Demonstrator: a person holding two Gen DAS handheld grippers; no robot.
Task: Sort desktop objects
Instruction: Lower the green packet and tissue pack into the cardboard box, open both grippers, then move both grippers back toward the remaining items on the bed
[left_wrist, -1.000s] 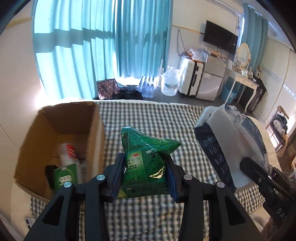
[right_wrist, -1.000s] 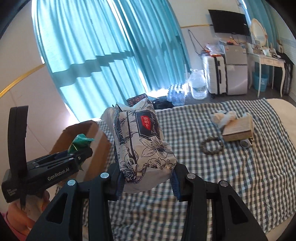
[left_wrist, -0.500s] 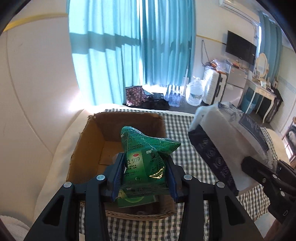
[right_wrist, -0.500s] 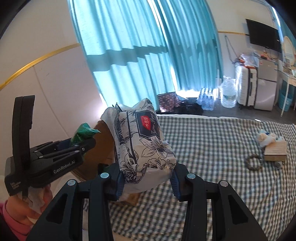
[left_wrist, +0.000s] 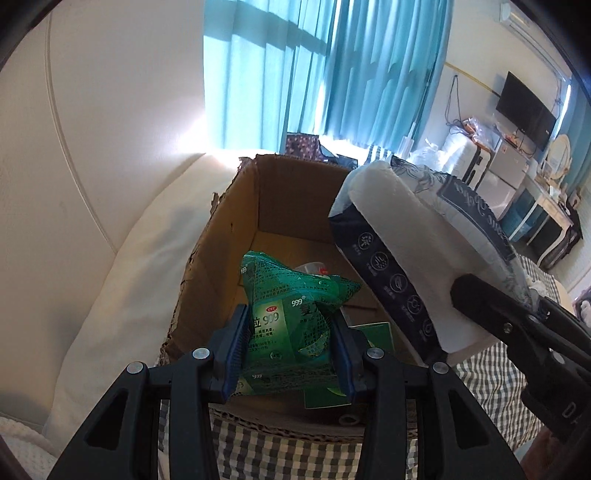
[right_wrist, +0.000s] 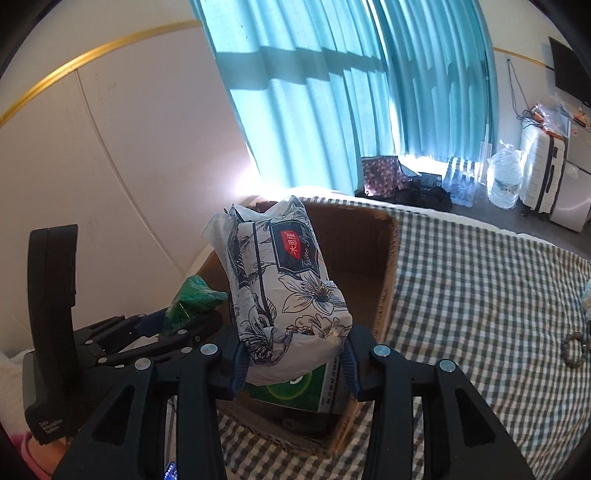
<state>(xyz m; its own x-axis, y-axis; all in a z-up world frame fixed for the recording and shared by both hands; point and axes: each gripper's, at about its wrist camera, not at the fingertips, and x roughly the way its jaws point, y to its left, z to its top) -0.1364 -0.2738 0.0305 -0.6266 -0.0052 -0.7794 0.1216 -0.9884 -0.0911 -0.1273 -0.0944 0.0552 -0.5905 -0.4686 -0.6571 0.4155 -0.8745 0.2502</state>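
My left gripper (left_wrist: 290, 352) is shut on a green medicine pouch (left_wrist: 291, 314) and holds it over the near edge of an open cardboard box (left_wrist: 229, 221). My right gripper (right_wrist: 293, 363) is shut on a floral tissue pack (right_wrist: 284, 280) and holds it above the same box (right_wrist: 384, 266). The tissue pack also shows in the left wrist view (left_wrist: 413, 240), right of the pouch. The pouch shows in the right wrist view (right_wrist: 192, 299), with the left gripper (right_wrist: 173, 332) at the left. A green carton (right_wrist: 291, 393) lies in the box.
The box stands on a checked cloth (right_wrist: 480, 295) beside a white padded wall (left_wrist: 92, 184). A bead bracelet (right_wrist: 574, 349) lies on the cloth at the far right. Teal curtains (right_wrist: 332, 92), a suitcase and water bottles stand behind.
Both grippers have moved left with their loads, from over the checked cloth to above the cardboard box. Their grips have not changed.
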